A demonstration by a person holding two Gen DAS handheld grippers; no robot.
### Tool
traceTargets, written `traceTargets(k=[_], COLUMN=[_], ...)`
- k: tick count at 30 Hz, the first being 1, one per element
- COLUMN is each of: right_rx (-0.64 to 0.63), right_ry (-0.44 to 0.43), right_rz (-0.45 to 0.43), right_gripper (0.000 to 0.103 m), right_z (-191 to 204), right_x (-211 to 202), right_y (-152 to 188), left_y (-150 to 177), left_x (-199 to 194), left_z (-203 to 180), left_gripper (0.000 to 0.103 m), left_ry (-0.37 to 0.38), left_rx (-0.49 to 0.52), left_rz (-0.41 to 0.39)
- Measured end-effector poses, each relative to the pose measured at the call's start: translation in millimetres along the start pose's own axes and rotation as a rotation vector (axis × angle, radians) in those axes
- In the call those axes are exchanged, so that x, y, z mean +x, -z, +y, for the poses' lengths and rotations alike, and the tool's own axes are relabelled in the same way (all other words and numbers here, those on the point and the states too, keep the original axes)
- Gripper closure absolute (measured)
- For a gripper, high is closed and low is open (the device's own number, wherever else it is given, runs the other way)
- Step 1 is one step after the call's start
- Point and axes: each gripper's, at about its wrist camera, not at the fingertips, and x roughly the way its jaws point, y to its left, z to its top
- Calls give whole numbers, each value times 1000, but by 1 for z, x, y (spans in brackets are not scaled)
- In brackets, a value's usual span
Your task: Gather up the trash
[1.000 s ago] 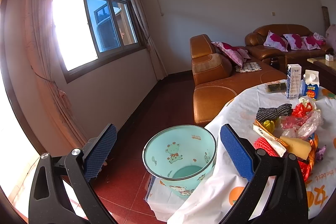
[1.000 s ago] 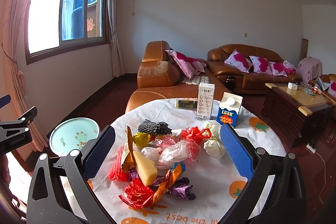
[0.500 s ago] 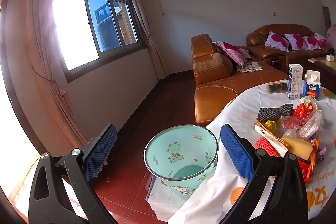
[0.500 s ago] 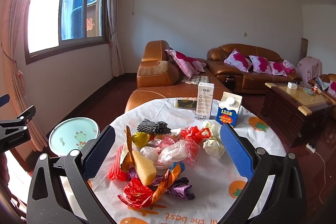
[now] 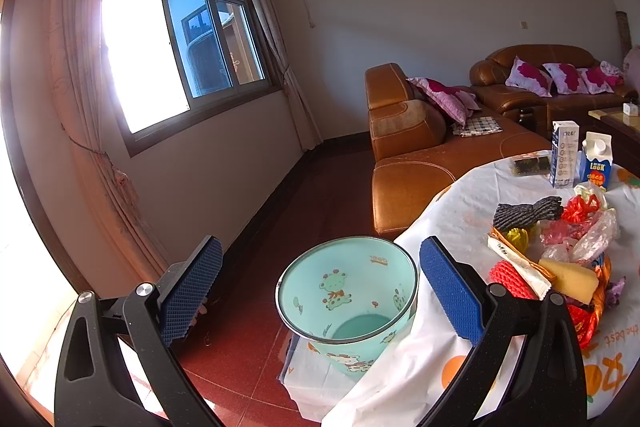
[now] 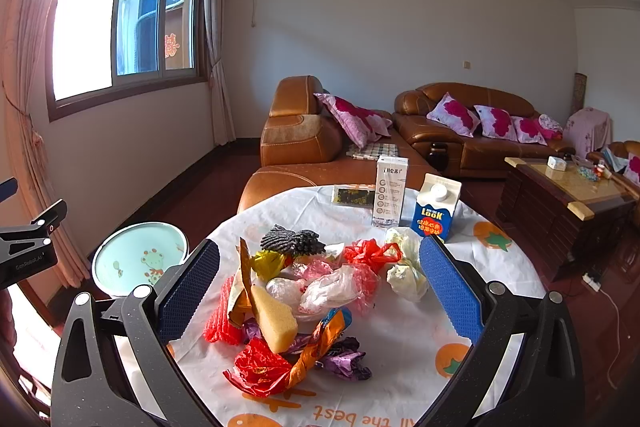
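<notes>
A pile of trash (image 6: 304,291) lies on the round table's white cloth (image 6: 400,331): a yellow sponge (image 6: 274,319), red net (image 6: 218,319), plastic bags, foil wrappers and a grey scrubber (image 6: 292,239). The pile also shows in the left wrist view (image 5: 560,251). A mint green bin (image 5: 348,299) with cartoon prints stands on the floor beside the table; it also shows in the right wrist view (image 6: 140,259). My left gripper (image 5: 320,291) is open and empty above the bin. My right gripper (image 6: 320,291) is open and empty above the pile.
A white carton (image 6: 391,191), a blue milk carton (image 6: 436,207) and a dark packet (image 6: 354,195) stand at the table's far side. Brown leather sofas (image 6: 320,155) lie beyond. A wooden coffee table (image 6: 568,195) is at the right. The window wall (image 5: 192,163) is left.
Both views have shifted only slightly; the bin and pile sit a touch further right in the left wrist view. Both grippers stay open.
</notes>
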Motion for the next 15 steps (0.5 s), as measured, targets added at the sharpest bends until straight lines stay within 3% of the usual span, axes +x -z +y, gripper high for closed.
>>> traceTargets(k=[8,15], right_rx=[2,22], right_ry=[11,133], right_rz=[1,39], right_gripper=[5,5], right_z=[-3,-45], right_x=[2,29], right_y=[2,31], left_y=[3,17], left_x=[3,24], left_z=[-1,-32], left_gripper=[6,6], left_ry=[-1,47], left_rx=[2,42], left_rz=[13,68])
